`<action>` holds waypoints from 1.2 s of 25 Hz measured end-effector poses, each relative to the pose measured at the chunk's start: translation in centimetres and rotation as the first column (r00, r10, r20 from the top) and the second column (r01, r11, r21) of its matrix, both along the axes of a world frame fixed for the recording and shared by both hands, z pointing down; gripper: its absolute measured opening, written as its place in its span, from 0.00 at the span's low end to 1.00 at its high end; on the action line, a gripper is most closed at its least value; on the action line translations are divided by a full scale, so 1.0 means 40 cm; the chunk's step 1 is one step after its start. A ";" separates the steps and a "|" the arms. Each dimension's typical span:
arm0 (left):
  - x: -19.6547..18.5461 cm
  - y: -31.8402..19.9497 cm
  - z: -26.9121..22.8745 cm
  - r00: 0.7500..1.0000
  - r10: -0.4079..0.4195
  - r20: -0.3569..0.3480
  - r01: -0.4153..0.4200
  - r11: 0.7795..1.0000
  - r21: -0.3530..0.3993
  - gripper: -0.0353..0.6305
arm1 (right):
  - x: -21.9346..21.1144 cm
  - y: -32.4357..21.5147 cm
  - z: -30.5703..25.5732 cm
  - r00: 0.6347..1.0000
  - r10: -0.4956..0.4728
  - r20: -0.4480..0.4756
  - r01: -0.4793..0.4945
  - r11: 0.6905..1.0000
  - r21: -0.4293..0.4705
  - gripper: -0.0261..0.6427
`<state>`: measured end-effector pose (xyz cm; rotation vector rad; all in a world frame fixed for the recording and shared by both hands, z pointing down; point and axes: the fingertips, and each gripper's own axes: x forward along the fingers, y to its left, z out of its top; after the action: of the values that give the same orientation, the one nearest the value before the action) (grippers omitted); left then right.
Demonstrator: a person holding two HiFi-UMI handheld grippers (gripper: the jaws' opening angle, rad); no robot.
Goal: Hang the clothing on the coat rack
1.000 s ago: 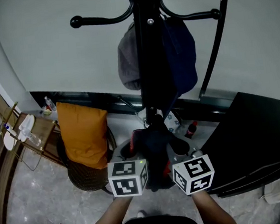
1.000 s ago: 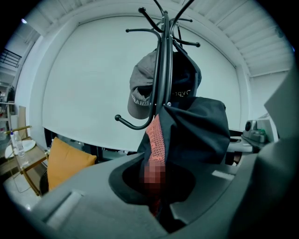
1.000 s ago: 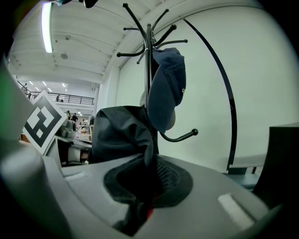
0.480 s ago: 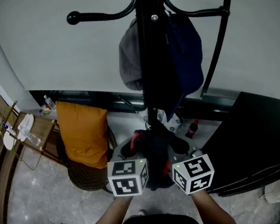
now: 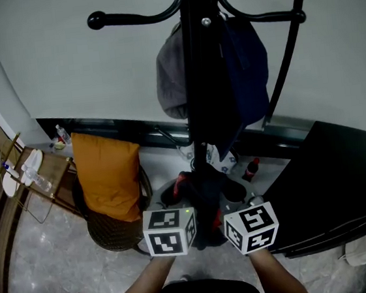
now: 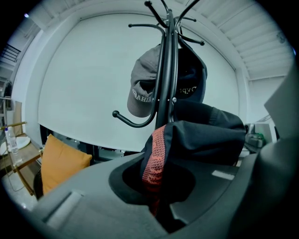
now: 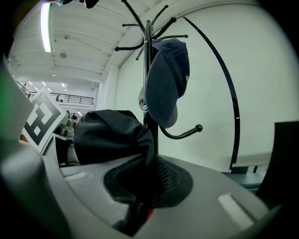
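Left tool, right tool: each pinched tight on black garment with red trim; coat rack just ahead of both, grey cap and navy cap hung.

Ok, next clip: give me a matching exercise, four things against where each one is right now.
Things:
1 grey fabric baseball cap
2 navy fabric baseball cap
3 orange square cushion
4 black garment with red knit trim

Places, by the head view:
A on the dark round chair
B right of the black metal rack pole
C clamped by the left gripper and the right gripper
D left of that pole

Pairs: 1-D; 2-B; 3-A; 4-C
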<state>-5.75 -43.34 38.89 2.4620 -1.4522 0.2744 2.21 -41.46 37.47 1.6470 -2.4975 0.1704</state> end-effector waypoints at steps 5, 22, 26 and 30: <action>0.005 -0.003 0.011 1.000 0.009 0.000 -0.009 1.000 -0.001 0.07 | 0.000 -0.003 0.010 1.000 0.006 0.001 -0.006 1.000 -0.004 0.09; 0.012 0.001 0.051 1.000 -0.008 0.005 0.008 1.000 -0.013 0.07 | -0.001 -0.012 0.046 1.000 -0.006 -0.001 0.006 1.000 -0.021 0.09; 0.009 0.006 0.061 1.000 -0.020 0.004 0.020 1.000 -0.019 0.07 | 0.002 -0.008 0.058 1.000 -0.008 -0.008 0.008 1.000 -0.030 0.09; 0.005 0.011 0.074 0.999 -0.032 0.006 0.032 0.999 -0.027 0.07 | 0.002 -0.003 0.072 1.000 -0.014 -0.005 0.014 0.999 -0.042 0.09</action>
<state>-5.54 -42.89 41.84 2.4159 -1.4785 0.2924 2.28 -41.60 40.37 1.6115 -2.4832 0.2148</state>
